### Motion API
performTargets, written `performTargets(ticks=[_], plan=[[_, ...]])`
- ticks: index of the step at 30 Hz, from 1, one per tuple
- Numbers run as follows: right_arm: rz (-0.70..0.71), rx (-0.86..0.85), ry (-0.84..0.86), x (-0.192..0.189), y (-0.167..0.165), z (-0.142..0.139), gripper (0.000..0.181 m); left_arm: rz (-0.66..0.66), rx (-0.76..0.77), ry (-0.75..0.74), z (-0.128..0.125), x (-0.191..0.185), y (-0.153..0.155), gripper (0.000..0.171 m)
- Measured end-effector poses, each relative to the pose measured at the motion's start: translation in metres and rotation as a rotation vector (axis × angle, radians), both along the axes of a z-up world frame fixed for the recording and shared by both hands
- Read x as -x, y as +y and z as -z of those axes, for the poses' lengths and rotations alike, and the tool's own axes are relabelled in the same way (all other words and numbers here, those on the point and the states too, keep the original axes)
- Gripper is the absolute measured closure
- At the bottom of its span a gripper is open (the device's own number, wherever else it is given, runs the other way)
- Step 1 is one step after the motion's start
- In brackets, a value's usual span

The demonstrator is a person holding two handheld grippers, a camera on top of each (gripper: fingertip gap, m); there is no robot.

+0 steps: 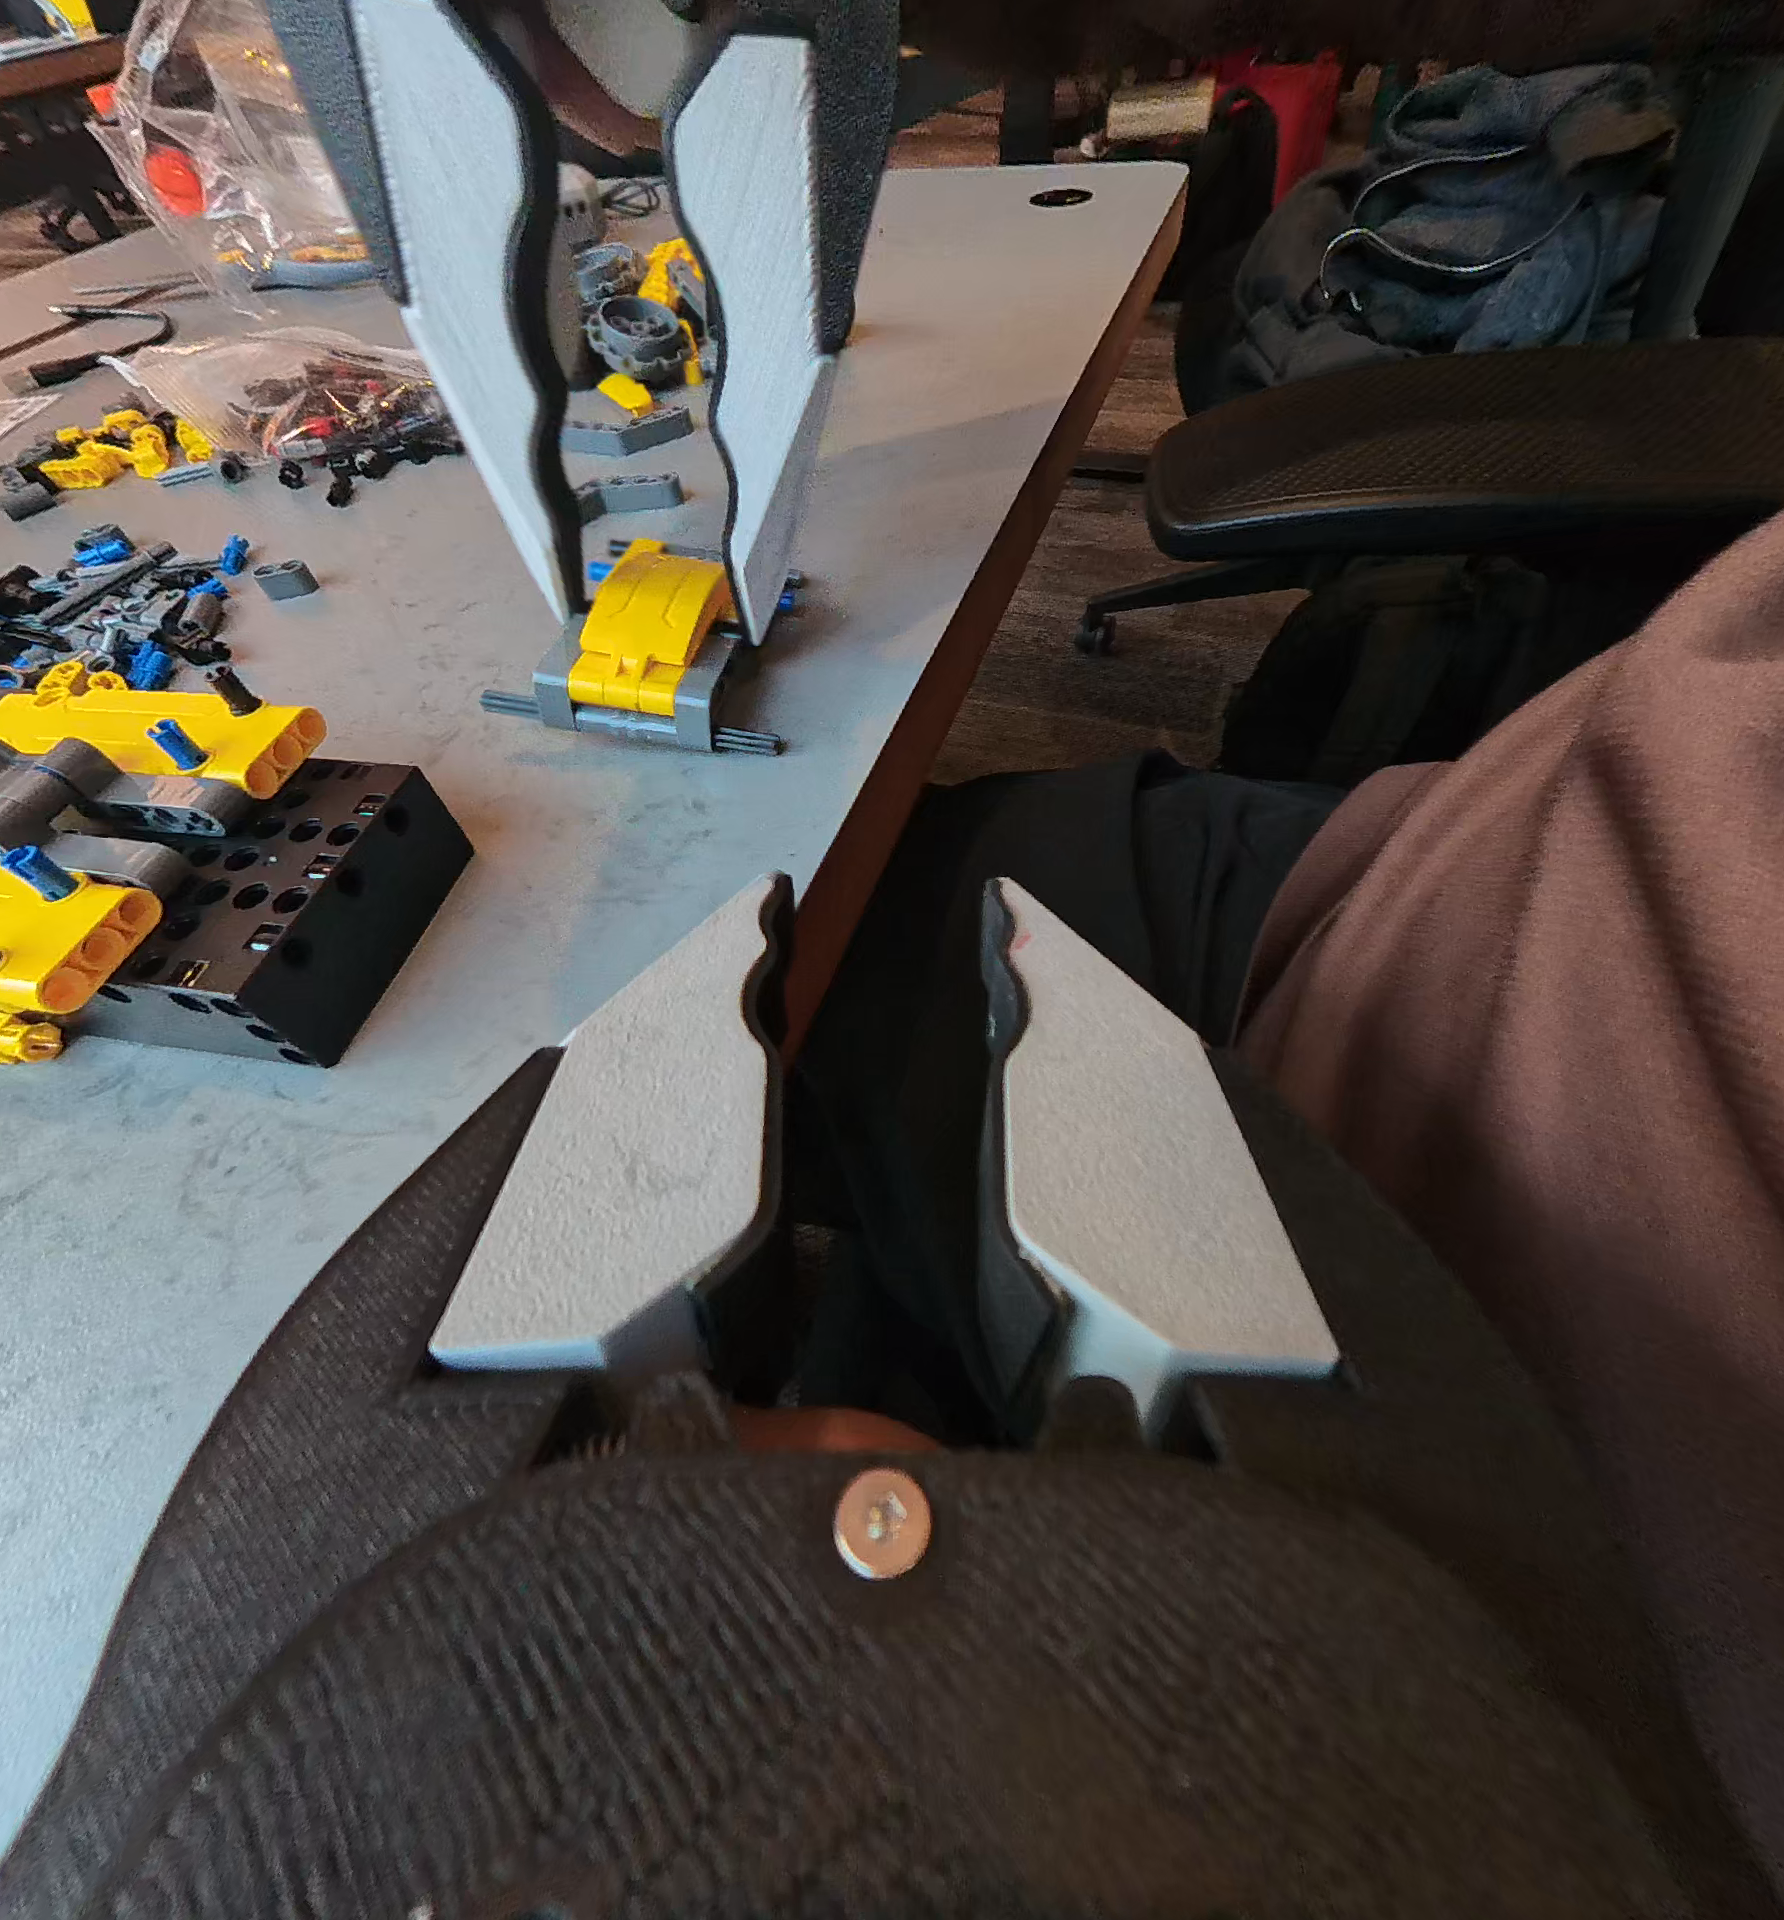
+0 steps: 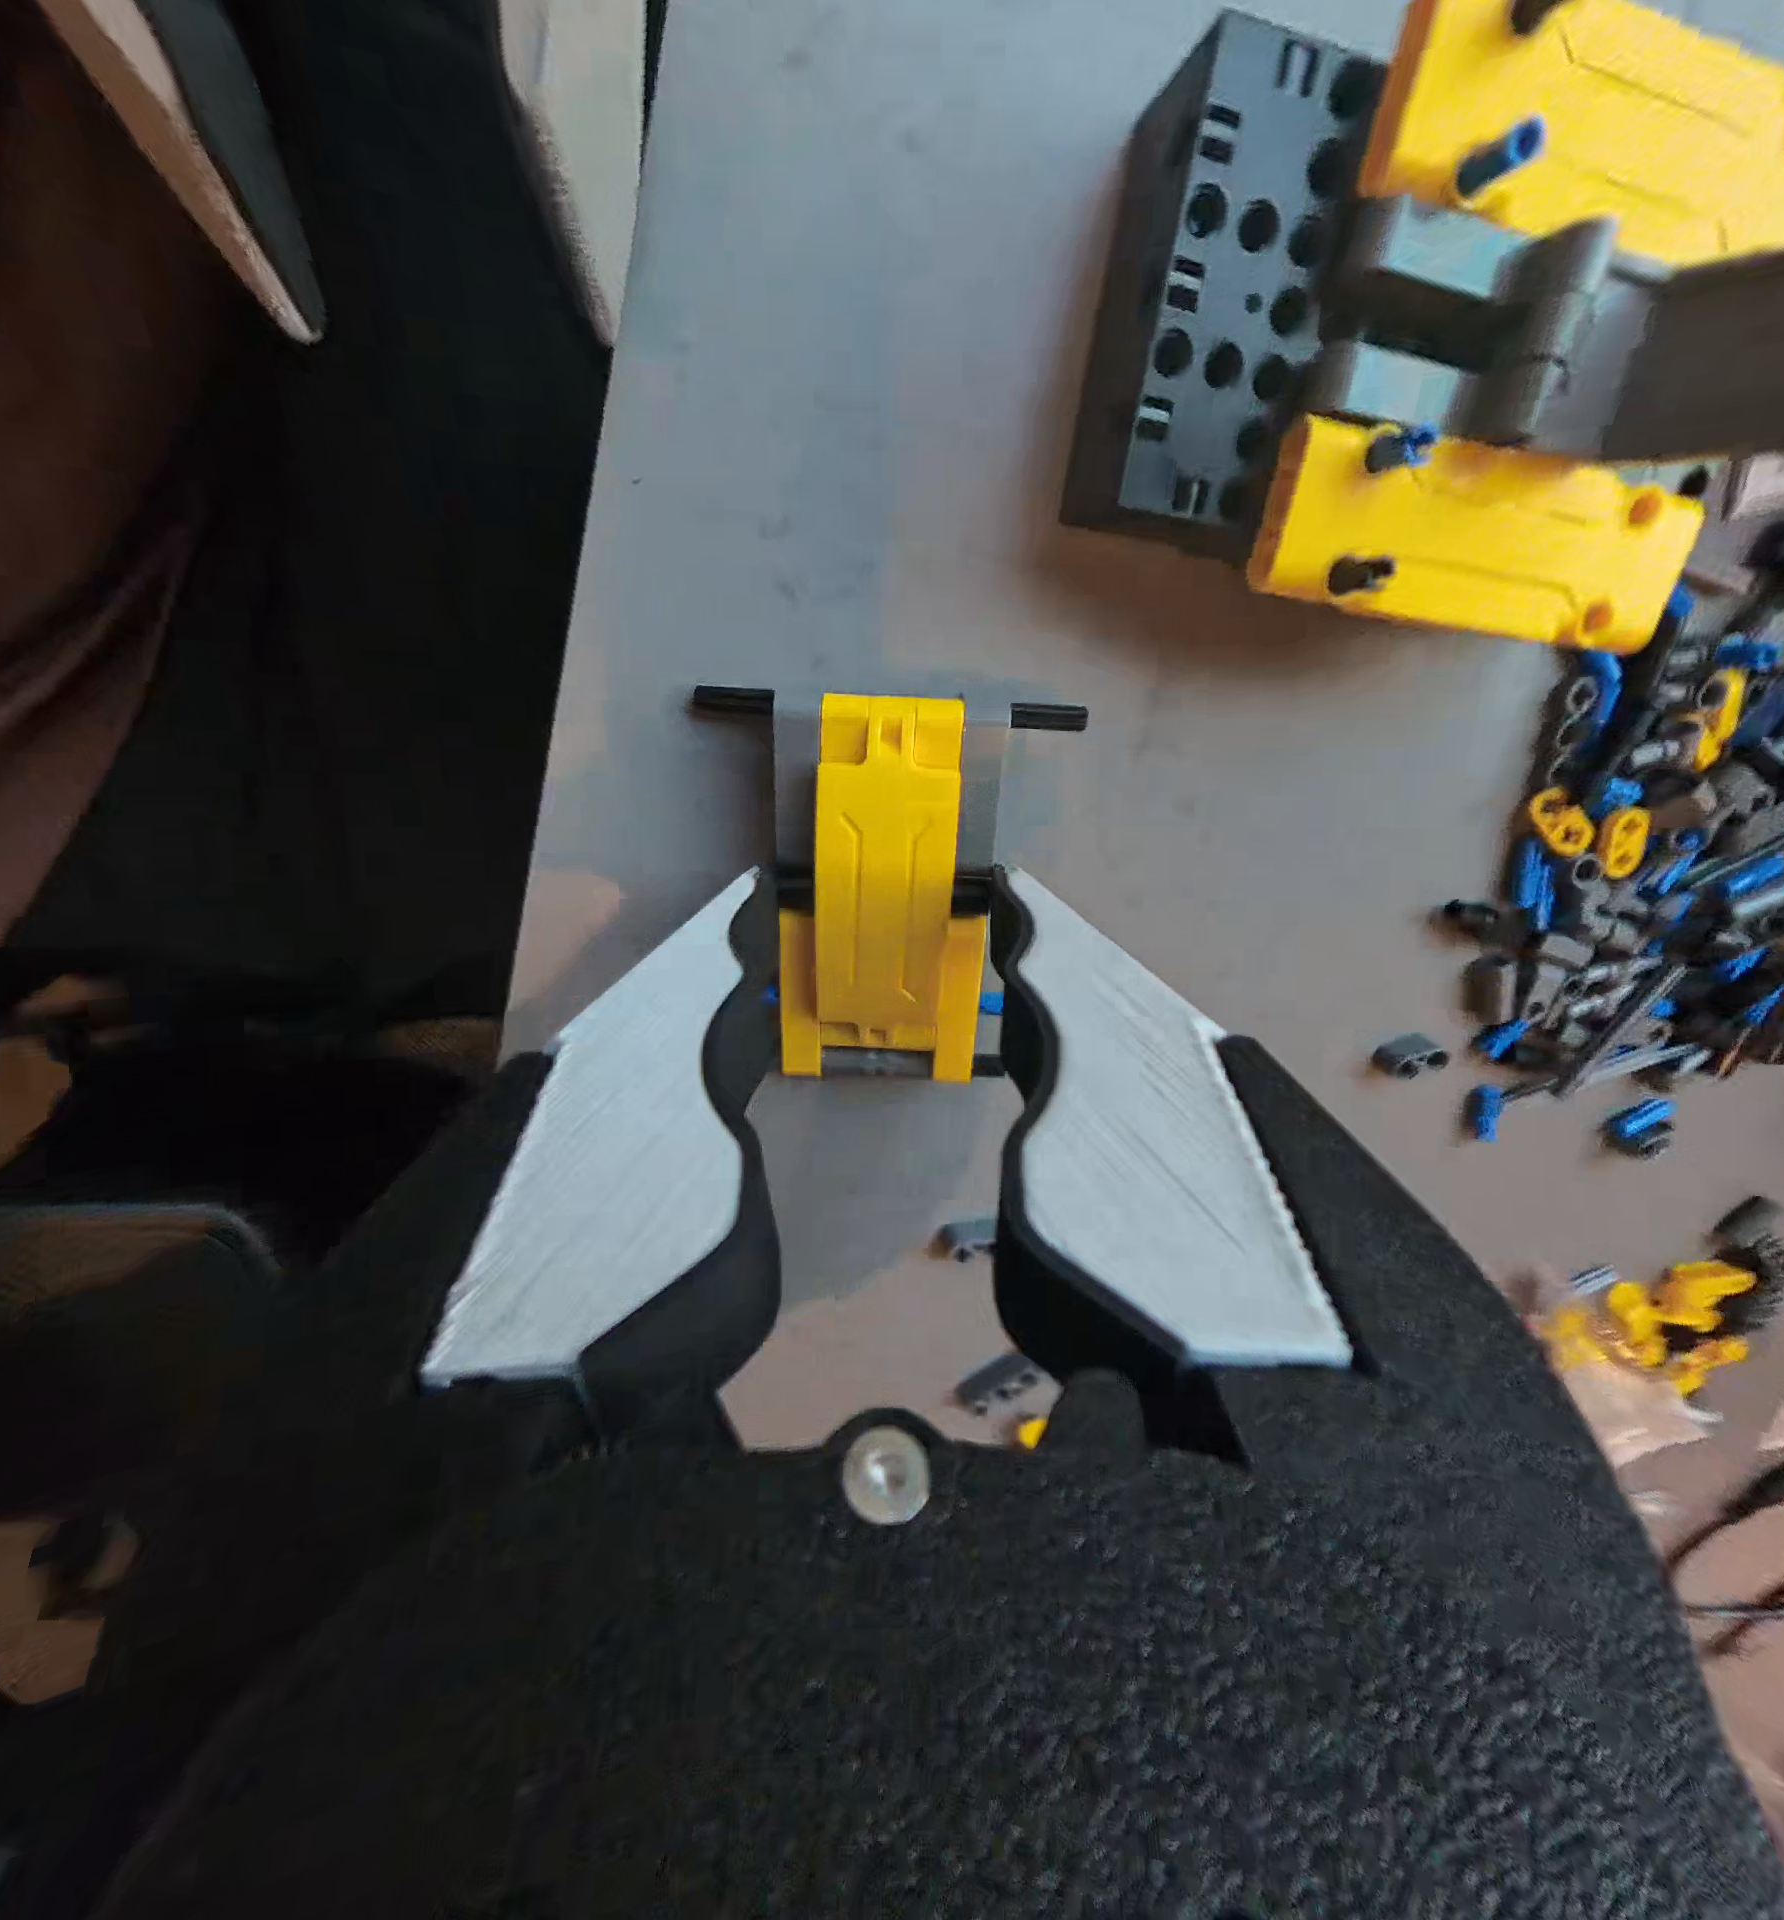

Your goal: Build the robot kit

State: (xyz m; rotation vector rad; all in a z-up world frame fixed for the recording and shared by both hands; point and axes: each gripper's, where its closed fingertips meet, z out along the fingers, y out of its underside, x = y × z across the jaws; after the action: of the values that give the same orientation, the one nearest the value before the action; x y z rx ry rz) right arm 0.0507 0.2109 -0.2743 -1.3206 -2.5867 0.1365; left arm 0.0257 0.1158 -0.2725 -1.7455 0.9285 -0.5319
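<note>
A small yellow and grey brick assembly (image 2: 888, 790) with black axles sticking out lies on the grey table (image 2: 867, 416) near its edge. My right gripper (image 2: 880, 878) reaches down over it, with the jaws pressed against its two sides. The assembly still rests on the table. In the left wrist view the assembly (image 1: 639, 665) and the right gripper (image 1: 664, 623) show from the side. My left gripper (image 1: 888, 894) is open and empty, hovering at the table's near edge (image 1: 867, 831), apart from the assembly.
A black block with holes (image 1: 327, 883) carries larger yellow and grey parts (image 1: 140, 727). A pile of small blue, black and yellow pieces (image 2: 1677, 935) and plastic bags (image 1: 223, 156) lie farther in. A person's maroon clothing (image 1: 1594, 935), an office chair (image 1: 1490, 447) and a backpack (image 1: 1470, 208) are beyond the edge. One gripper's finger ends stand about 10 centimeters off the other's.
</note>
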Motion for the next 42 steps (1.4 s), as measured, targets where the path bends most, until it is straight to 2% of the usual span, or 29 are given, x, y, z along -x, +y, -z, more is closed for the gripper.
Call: performTargets(ticks=[5, 9, 13, 16, 19, 24, 27, 31, 37, 42], plan=[[-0.180, -0.172, -0.163, 0.002, 0.011, 0.001, 0.144, -0.001, -0.002, 0.010, 0.001, 0.000, 0.000, 0.138], [-0.296, -0.291, -0.203, 0.006, 0.016, 0.001, 0.147, -0.002, 0.004, 0.008, 0.002, 0.001, 0.001, 0.138], [-0.305, -0.386, -0.179, 0.005, 0.025, -0.002, 0.144, -0.001, 0.003, 0.011, 0.002, 0.001, 0.001, 0.138], [-0.142, -0.306, -0.074, 0.001, 0.024, -0.009, 0.143, -0.002, 0.004, 0.009, 0.002, 0.001, 0.001, 0.138], [0.149, -0.108, 0.099, -0.002, 0.019, -0.017, 0.135, -0.004, 0.010, 0.004, 0.003, 0.001, 0.002, 0.138], [0.533, 0.104, 0.354, -0.029, 0.028, -0.021, 0.151, 0.003, 0.030, -0.031, 0.000, -0.002, 0.000, 0.138], [0.665, 0.239, 0.425, -0.043, 0.031, -0.011, 0.152, 0.025, 0.071, -0.058, 0.000, -0.010, -0.005, 0.136], [0.715, 0.380, 0.465, -0.042, 0.025, 0.001, 0.151, -0.017, 0.081, -0.067, -0.012, -0.014, 0.003, 0.135], [0.697, 0.325, 0.473, -0.038, 0.034, 0.003, 0.151, -0.229, 0.123, 0.058, -0.027, -0.005, 0.042, 0.135], [0.708, 0.345, 0.588, -0.028, 0.037, -0.012, 0.146, -0.266, 0.219, 0.085, -0.023, -0.011, 0.063, 0.130]])
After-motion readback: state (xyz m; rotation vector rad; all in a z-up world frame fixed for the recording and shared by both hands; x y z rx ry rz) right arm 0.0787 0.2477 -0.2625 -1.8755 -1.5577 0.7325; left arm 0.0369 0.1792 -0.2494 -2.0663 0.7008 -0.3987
